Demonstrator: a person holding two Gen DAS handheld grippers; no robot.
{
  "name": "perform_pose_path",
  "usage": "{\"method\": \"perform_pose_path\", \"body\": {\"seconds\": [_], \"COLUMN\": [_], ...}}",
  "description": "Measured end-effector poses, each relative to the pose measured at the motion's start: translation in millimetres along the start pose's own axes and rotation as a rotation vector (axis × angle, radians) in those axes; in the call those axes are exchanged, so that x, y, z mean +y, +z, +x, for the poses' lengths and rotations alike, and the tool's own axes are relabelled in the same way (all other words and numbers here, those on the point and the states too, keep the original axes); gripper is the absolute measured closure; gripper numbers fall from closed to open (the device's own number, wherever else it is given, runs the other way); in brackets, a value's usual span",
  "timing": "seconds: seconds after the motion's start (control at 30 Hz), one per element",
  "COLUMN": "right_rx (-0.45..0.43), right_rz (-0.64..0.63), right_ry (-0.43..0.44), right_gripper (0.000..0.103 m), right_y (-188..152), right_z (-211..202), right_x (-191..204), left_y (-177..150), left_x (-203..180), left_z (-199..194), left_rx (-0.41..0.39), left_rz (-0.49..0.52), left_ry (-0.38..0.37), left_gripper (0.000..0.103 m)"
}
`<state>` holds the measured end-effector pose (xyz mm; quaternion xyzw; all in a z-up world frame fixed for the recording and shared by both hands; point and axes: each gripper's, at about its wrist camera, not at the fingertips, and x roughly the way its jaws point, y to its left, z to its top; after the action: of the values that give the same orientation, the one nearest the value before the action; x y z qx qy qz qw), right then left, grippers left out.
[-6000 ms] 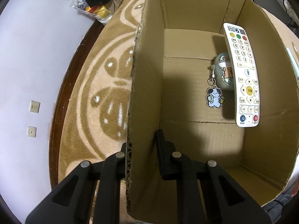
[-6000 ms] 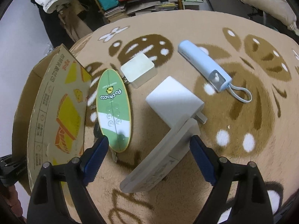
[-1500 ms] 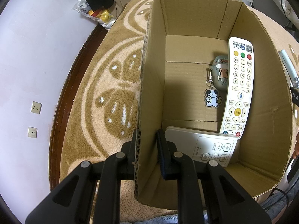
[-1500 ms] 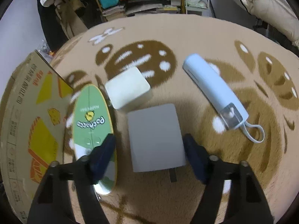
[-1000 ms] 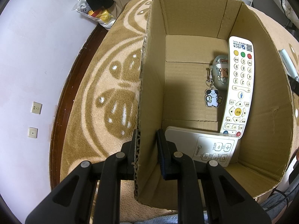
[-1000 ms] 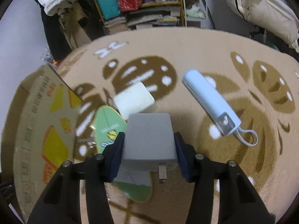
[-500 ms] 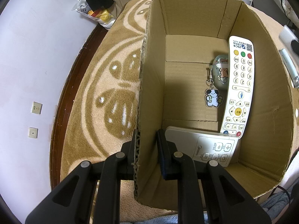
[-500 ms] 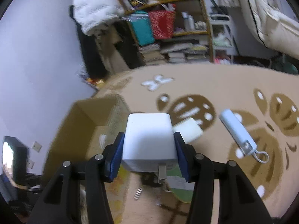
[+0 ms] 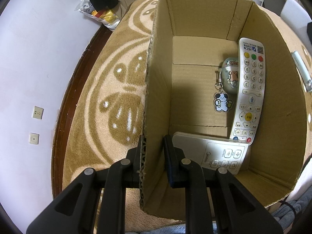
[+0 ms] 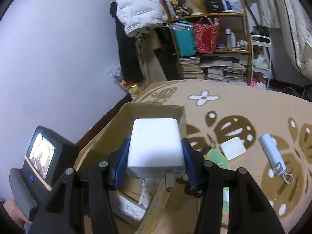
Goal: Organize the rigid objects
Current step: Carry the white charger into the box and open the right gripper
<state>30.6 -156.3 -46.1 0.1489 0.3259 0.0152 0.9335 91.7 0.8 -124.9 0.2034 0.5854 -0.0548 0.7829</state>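
My left gripper (image 9: 153,152) is shut on the left wall of the cardboard box (image 9: 156,89). In the box lie a white TV remote (image 9: 248,93), a flat white air-conditioner remote (image 9: 210,150) and an earbud case with a dog keychain (image 9: 229,76). My right gripper (image 10: 155,156) is shut on a white charger block (image 10: 156,146) and holds it above the box (image 10: 120,128). On the rug lie a green oval remote (image 10: 218,161), a small white square block (image 10: 233,148) and a light blue power bank (image 10: 272,154).
A patterned tan rug (image 10: 243,107) covers the floor. A shelf with books and bags (image 10: 208,42) stands at the back. A white wall (image 9: 29,58) runs to the left of the box. The left gripper's body with its screen (image 10: 42,152) shows at the left.
My right gripper closed on the white charger block, lifted it off the rug and carried it left over the box. The left gripper has kept its hold on the box wall.
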Motion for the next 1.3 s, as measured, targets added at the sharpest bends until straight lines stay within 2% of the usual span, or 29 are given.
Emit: {"method": "perform_pose_path", "body": {"seconds": [0.6, 0.97, 1.0, 1.07, 1.3], "right_rx": [0.103, 0.053, 0.051, 0.049, 0.045], "right_rz": [-0.082, -0.078, -0.073, -0.064, 0.002], "right_ry": [0.034, 0.024, 0.02, 0.007, -0.067], "right_gripper": [0.048, 0.047, 0.046, 0.035, 0.011], "right_y": [-20.5, -15.7, -14.7, -12.0, -5.2], "right_z": [22.2, 15.5, 15.1, 13.4, 9.4], "right_x": [21.5, 16.8, 15.3, 13.1, -10.6], "left_y": [-0.2, 1.1, 1.3, 1.2, 1.1], "left_x": [1.1, 2.1, 1.9, 1.8, 0.6], "left_z": [1.3, -2.1, -2.1, -3.4, -3.6], "left_rx": [0.002, -0.005, -0.002, -0.004, -0.001], "left_rz": [-0.006, -0.01, -0.009, -0.008, -0.007], "left_ry": [-0.011, -0.014, -0.015, -0.012, -0.007], "left_gripper": [0.085, 0.086, 0.086, 0.086, 0.085]}}
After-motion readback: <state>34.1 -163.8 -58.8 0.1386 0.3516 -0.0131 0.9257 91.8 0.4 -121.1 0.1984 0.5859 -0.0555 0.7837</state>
